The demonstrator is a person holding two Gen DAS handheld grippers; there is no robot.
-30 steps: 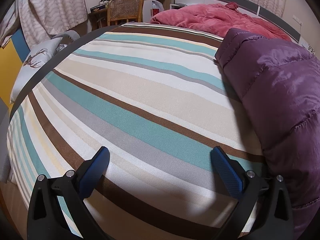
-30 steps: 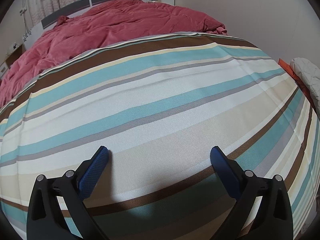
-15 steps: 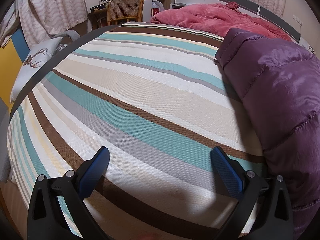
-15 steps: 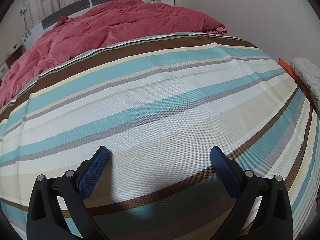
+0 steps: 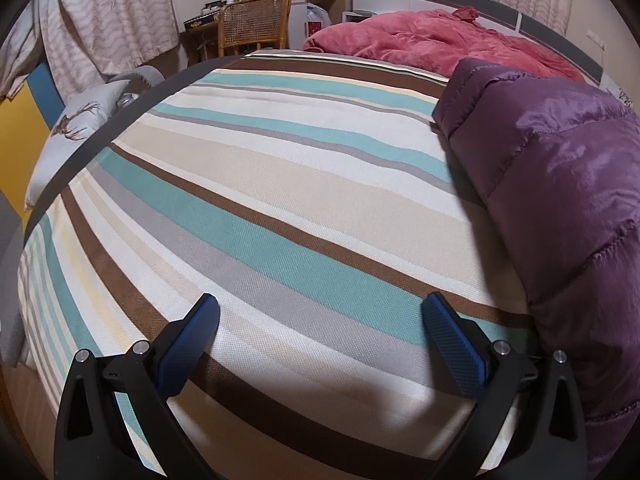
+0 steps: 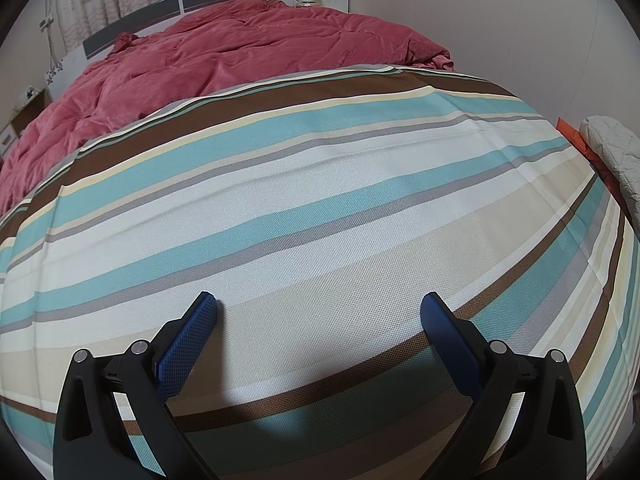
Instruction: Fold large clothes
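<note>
A purple quilted down jacket (image 5: 560, 184) lies in a long heap along the right side of the striped bed sheet (image 5: 280, 184) in the left wrist view. My left gripper (image 5: 320, 316) hovers open over bare sheet, just left of the jacket's near end, with nothing between its blue pads. In the right wrist view my right gripper (image 6: 318, 314) is open too, above the striped sheet (image 6: 320, 200). The jacket does not show in the right wrist view.
A red quilt (image 5: 432, 40) (image 6: 224, 52) is bunched at the head of the bed. A wicker chair (image 5: 254, 24) and a desk stand beyond the bed's far left. A deer-print pillow (image 5: 68, 132) lies off the left edge. White bedding (image 6: 612, 152) sits at the right.
</note>
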